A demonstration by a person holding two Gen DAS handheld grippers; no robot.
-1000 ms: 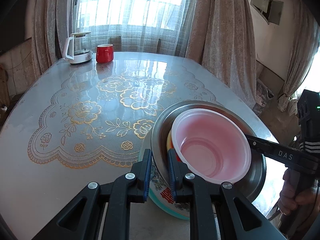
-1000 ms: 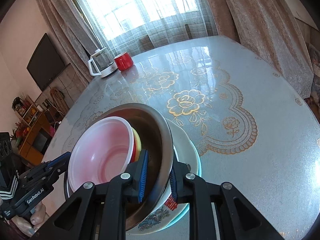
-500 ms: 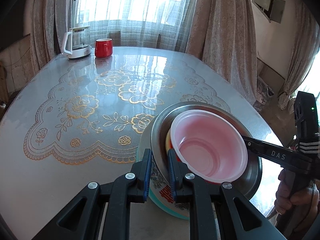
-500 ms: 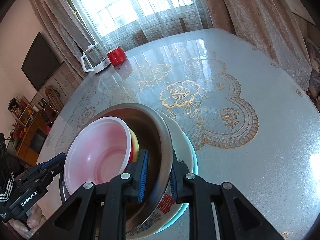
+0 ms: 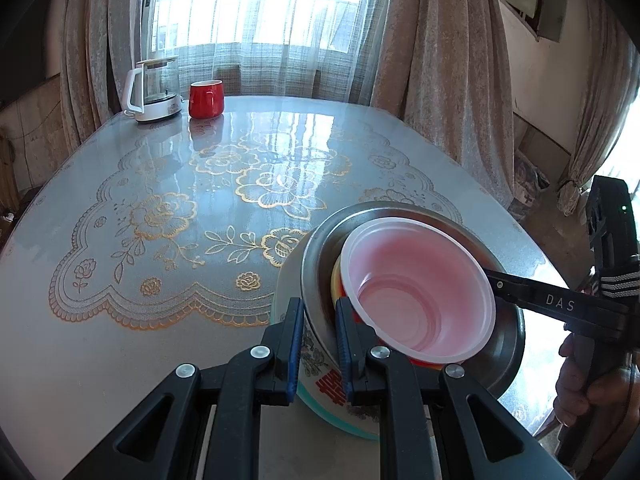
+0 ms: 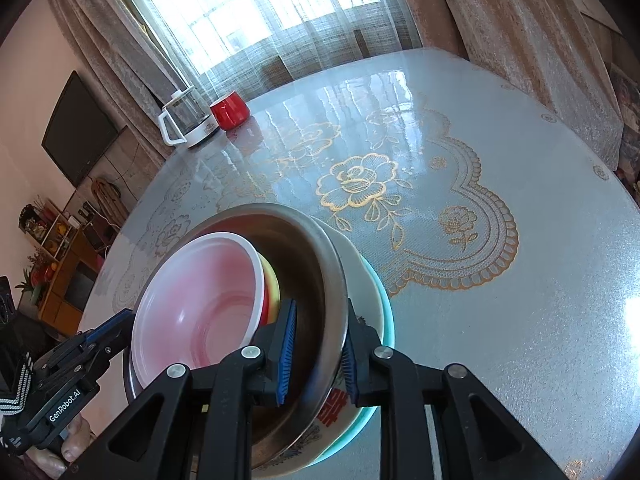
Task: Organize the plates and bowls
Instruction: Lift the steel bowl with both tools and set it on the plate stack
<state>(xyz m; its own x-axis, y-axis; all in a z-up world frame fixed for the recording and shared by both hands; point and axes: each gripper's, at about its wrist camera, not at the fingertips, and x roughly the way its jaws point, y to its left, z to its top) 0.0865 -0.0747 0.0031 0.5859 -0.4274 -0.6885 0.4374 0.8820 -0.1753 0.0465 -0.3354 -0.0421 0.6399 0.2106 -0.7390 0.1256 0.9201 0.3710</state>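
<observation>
A nested stack is held over the table's near edge: a translucent pink plastic bowl (image 5: 416, 292) (image 6: 200, 300) sits on a yellow-and-red bowl (image 6: 273, 284) inside a steel bowl (image 5: 508, 344) (image 6: 320, 264), which rests in a white flowered enamel basin with a teal rim (image 5: 316, 360) (image 6: 380, 300). My left gripper (image 5: 318, 344) is shut on the stack's near rim, clamping the steel bowl and basin wall. My right gripper (image 6: 316, 352) is shut on the opposite rim; it shows in the left wrist view (image 5: 560, 304).
The round table (image 5: 160, 200) has a glossy cover with gold flower lace. A glass kettle with a white handle (image 5: 154, 90) (image 6: 188, 120) and a red mug (image 5: 206, 99) (image 6: 230, 110) stand at the far side by the curtained window. A TV (image 6: 78, 128) and shelves are to the left.
Both grippers have carried the stack a little away from the kettle and mug, toward the table's near edge. Both grips are unchanged.
</observation>
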